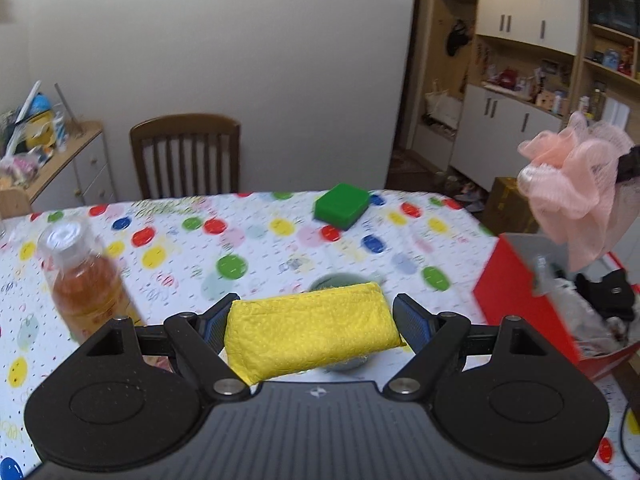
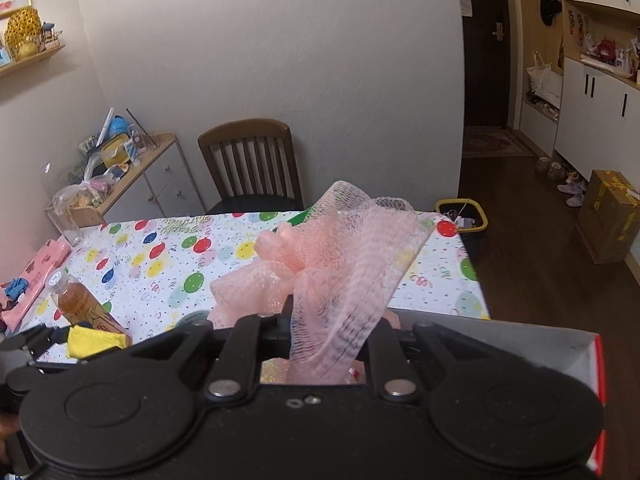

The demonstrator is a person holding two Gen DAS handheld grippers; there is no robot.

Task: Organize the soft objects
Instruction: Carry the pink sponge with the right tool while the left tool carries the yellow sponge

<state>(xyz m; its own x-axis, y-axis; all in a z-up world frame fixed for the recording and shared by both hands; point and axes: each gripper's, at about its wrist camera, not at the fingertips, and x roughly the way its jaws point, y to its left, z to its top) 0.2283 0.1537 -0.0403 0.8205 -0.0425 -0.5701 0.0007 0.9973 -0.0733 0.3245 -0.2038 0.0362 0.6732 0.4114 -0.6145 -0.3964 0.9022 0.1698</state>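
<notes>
Surface (image 1: 280, 248): one, dotted cloth, near edge hidden behind both tools.
Red box (image 1: 520, 292): one, 3 o'clock, cut off.
Left tool (image 1: 312, 320): wide, clamping one yellow sponge (image 1: 312, 330).
Right tool (image 2: 320, 320): narrow, pinching one pink mesh pouf (image 2: 320, 256); fingertips hidden.
Green sponge (image 1: 342, 205): one, 12 o'clock.

- Soft, even indoor light fills both wrist views; shadows are faint.
- Motion blur smears the dotted tablecloth (image 1: 248, 240) and bottle (image 1: 86, 280) in the left view.
- Fisheye distortion bends walls; dark vignetting clips the right view's corners.
</notes>
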